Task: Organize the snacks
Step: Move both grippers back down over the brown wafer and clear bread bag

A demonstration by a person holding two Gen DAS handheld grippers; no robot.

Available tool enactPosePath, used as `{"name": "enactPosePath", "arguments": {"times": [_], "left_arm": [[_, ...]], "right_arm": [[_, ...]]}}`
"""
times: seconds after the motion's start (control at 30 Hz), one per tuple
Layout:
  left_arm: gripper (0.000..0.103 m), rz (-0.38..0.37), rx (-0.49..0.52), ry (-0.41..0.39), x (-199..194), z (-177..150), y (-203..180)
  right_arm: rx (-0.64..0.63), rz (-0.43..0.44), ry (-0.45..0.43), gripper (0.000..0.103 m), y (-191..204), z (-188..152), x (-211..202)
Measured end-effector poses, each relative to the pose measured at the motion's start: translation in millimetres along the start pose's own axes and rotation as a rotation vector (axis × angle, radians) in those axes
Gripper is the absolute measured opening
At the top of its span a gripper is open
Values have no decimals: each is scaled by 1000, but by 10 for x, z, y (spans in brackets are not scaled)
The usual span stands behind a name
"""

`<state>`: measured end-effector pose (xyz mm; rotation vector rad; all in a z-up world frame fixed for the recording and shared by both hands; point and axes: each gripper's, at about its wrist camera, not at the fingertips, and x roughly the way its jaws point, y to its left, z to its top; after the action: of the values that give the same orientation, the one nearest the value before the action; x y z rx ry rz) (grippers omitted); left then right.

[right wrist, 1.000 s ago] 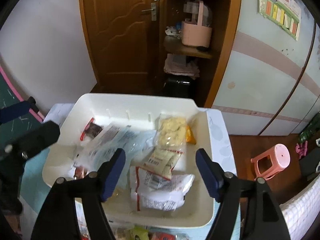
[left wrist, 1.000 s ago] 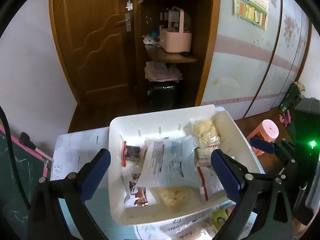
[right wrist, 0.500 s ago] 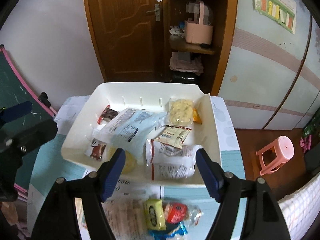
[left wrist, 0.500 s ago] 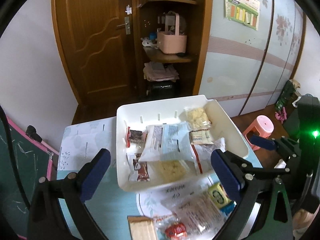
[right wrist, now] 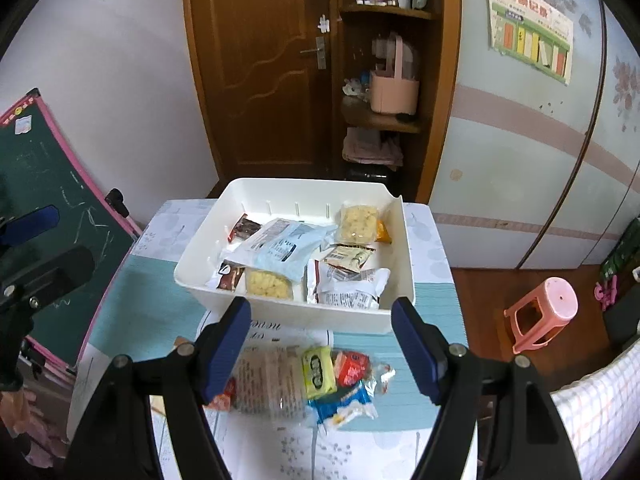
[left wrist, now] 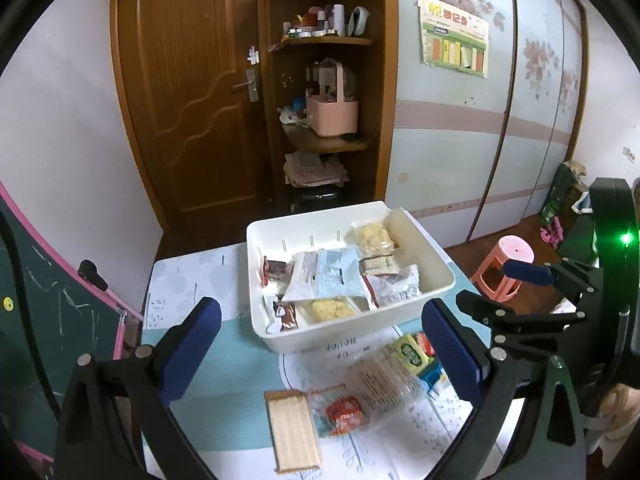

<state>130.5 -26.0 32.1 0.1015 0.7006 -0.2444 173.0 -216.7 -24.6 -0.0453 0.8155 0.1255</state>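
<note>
I see the white bin (right wrist: 288,312) packed w/ snack packs; clear bag (right wrist: 280,384) w/ yellow, red packets beside it on table (right wrist: 420,408). Both claws, left (left wrist: 320,344) and right (right wrist: 320,344), wide, empty.

One white rectangular plastic bin (right wrist: 396,256) sits on the table. Inside the bin, about eight snack packets can be counted: two clear packets of pale yellow puffed pieces (right wrist: 356,224), two dark brown wrappers (right wrist: 244,229), one large light blue and white bag (right wrist: 280,250), one small green and white sachet (right wrist: 349,258), one crumpled white and red bag (right wrist: 348,290), and one orange packet mostly hidden. In front of the bin lie roughly six loose snacks, including one flat tan wafer pack (left wrist: 294,432). One pink plastic stool (right wrist: 546,312) stands right of the bin.
</note>
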Motion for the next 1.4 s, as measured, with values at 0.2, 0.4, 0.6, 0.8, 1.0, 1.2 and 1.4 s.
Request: {"name": "enactPosePath", "arguments": {"times": [0.2,0.4,0.6,0.8,1.0,1.2,1.4], "left_arm": [[100,12,25,21,-118,-266,-27],[100,26,-8,69,-41,-565,85],[100,66,-53,78,78,-829,248],[100,57,-121,162,385,-1160,389],[100,41,-196,279,806,-1517,491],[100,54,-220,369,1159,-1778,531],[100,61,-217,416,1388,-1884,526]], "right_arm": [[12,39,-1,73,38,-183,-153],[18,50,12,73,86,-327,-112],[-4,47,35,73,207,-466,35],[-15,74,103,73,324,-629,330],[-9,107,197,73,405,-769,707],[4,115,285,73,418,-857,1091],[11,114,331,73,451,-878,1360]]}}
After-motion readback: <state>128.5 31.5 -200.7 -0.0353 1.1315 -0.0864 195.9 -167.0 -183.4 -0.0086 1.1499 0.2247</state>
